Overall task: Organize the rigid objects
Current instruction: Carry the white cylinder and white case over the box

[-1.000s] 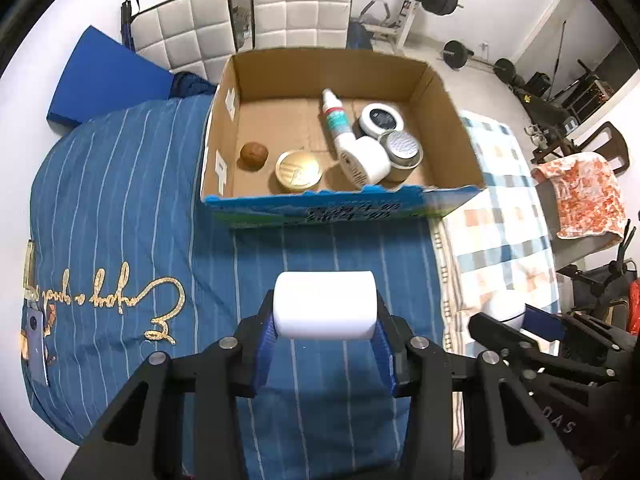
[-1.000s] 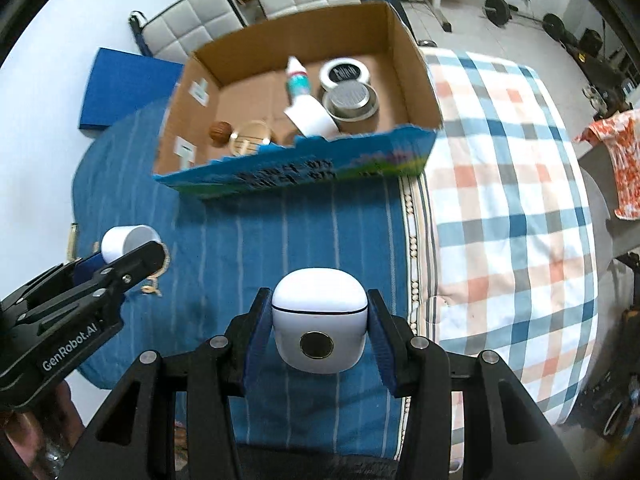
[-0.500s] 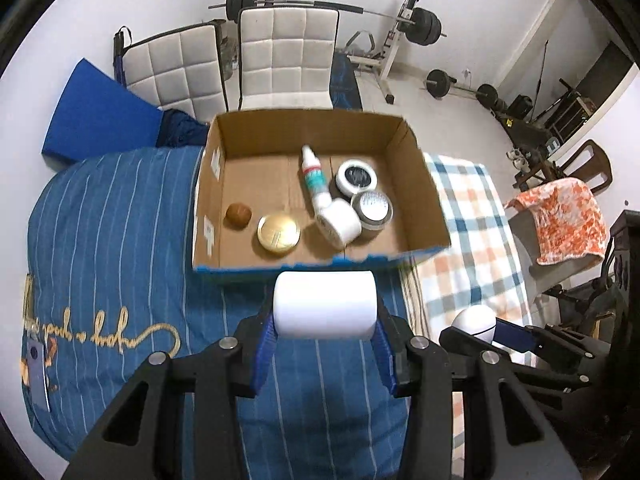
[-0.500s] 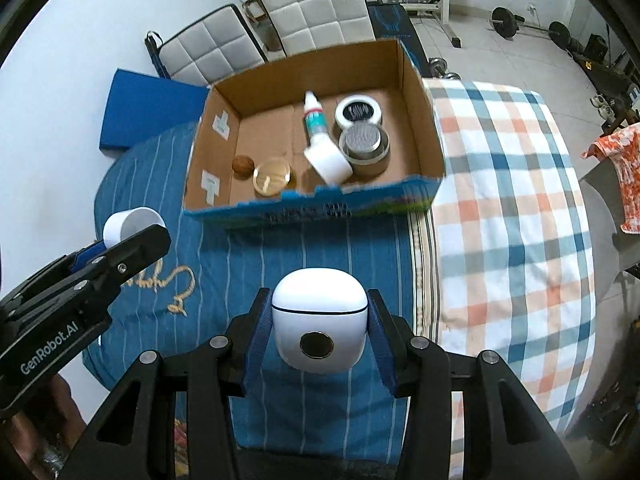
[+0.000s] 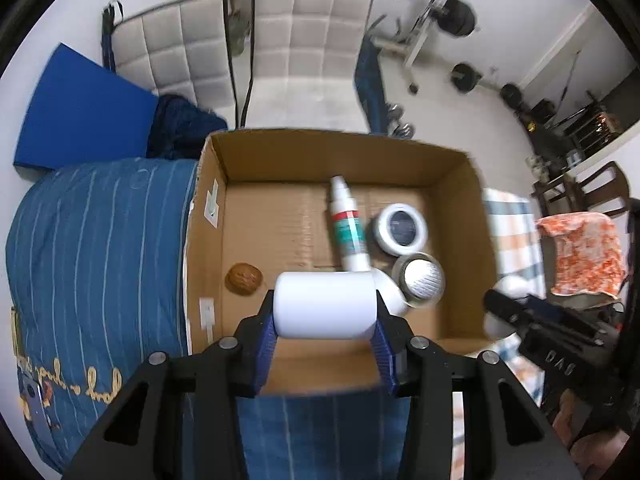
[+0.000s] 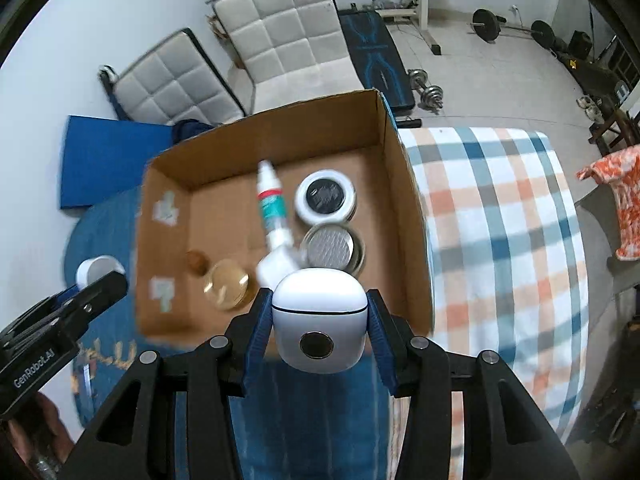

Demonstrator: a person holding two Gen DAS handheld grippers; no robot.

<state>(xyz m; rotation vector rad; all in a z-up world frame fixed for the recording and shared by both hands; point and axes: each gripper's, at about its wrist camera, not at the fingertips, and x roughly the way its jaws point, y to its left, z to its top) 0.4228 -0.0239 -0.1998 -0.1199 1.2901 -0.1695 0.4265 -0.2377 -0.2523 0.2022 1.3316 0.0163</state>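
We see the bed (image 6: pixel 500 216) under a blue striped cover (image 5: pixel 100 248) and a checked blanket (image 6: pixel 492 240), both partly hidden by our tools. On it sits the open cardboard box (image 5: pixel 464 216); its near wall is cut off behind the jaws in both views. Inside, a white spray bottle (image 5: pixel 347 228) lies toward 12 o'clock, its base touching a white jar (image 5: pixel 394 294) that is mostly hidden. At 2 o'clock sit a black-lidded tin (image 5: pixel 402 225) and a silver-lidded tin (image 5: pixel 419 280). A gold tin (image 6: pixel 228 284) is blurred, and a small brown object (image 5: pixel 243 278) at 9 o'clock is hard to identify. Our left gripper (image 5: pixel 325 350) has its jaws clamped on a white cylinder (image 5: pixel 325 305) over the box. Our right gripper (image 6: pixel 318 344) has its jaws closed on a white case (image 6: pixel 319 320), above the box's near wall.
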